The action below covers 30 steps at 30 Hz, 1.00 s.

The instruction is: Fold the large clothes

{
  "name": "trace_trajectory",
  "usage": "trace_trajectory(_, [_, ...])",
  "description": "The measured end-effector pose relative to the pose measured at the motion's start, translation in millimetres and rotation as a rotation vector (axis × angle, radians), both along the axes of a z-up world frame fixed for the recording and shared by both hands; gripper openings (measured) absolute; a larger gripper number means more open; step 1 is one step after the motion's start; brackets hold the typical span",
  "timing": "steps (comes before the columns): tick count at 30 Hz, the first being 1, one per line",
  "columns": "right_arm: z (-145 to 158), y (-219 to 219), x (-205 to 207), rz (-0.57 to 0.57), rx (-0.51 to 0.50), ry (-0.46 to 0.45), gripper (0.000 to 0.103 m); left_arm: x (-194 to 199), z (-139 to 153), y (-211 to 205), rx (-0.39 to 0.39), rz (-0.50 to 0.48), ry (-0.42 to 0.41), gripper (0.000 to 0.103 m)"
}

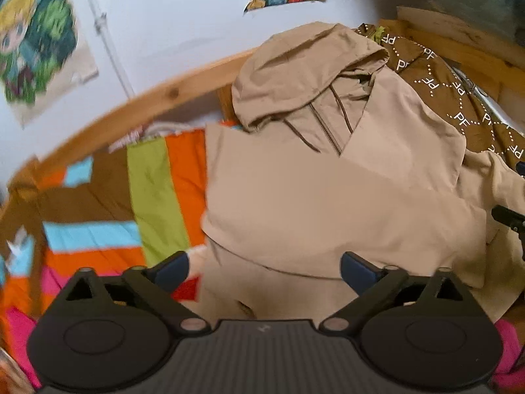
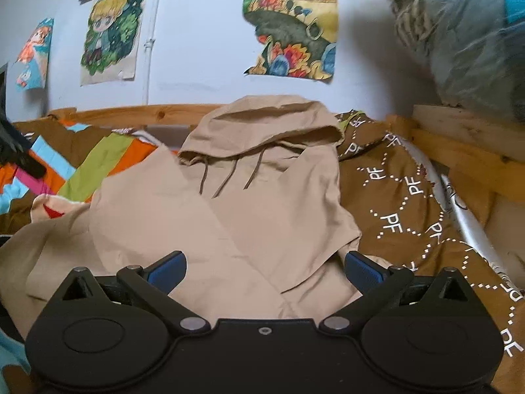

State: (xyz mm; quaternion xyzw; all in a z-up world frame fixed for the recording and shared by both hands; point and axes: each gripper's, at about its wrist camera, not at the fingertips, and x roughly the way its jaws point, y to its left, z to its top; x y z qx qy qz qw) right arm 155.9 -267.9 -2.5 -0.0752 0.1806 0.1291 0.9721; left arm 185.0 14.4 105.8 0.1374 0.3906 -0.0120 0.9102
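A tan hoodie (image 1: 321, 197) lies on the bed with its hood (image 1: 295, 75) toward the wall and both sleeves folded across the chest. The right wrist view shows the same hoodie (image 2: 229, 223), its hood (image 2: 262, 124) and brown drawstrings up top. My left gripper (image 1: 265, 271) hovers open over the hoodie's lower left part, nothing between its blue pads. Open too is my right gripper (image 2: 265, 269), above the crossed sleeves near the hem. The right gripper's black tip (image 1: 508, 220) shows at the left view's right edge.
The bed carries a striped multicolour cover (image 1: 147, 197) on the left and a brown "PF" patterned duvet (image 2: 410, 203) on the right. A wooden bed rail (image 1: 147, 105) runs along the wall with posters (image 2: 292, 23). A bagged bundle (image 2: 466, 39) sits on a wooden shelf at right.
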Motion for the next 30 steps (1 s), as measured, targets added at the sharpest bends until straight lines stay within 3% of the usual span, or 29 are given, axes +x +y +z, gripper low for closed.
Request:
trace_trajectory(2, [-1.0,-0.9,1.4,-0.010,0.001,0.004,0.102,6.3,12.8,-4.4,0.012,-0.015,-0.005,0.102])
trace_trajectory(5, [-3.5,-1.2,4.3,-0.025,-0.021,0.010,0.102,21.1,9.0,-11.5,-0.011,-0.029,0.024,0.102])
trace_trajectory(10, [12.2,-5.5,30.1,-0.028,-0.076,0.042,0.102,58.3,-35.8,-11.4,-0.174,-0.056,0.027,0.102])
trace_trajectory(15, [58.7,-0.8,126.9,0.018,-0.228,0.015,0.102,90.3,-87.5,-3.6,-0.324,-0.078,-0.095,0.102])
trace_trajectory(18, [74.8,21.0,195.5,0.073,-0.327,-0.070,0.102,107.8,-109.1,-0.1,-0.382,-0.113,-0.095,0.102])
trace_trajectory(24, [84.4,86.7,321.8,0.172,-0.508,-0.177,0.100,143.9,-133.2,9.7,-0.528,-0.112,-0.091,0.102])
trace_trajectory(27, [78.6,117.4,364.9,0.190,-0.638,-0.211,0.094,157.9,-145.2,12.9,-0.584,-0.109,-0.060,0.102])
trace_trajectory(30, [73.1,138.9,394.2,0.188,-0.731,-0.247,0.091,162.0,-157.4,14.8,-0.587,-0.124,-0.057,0.102])
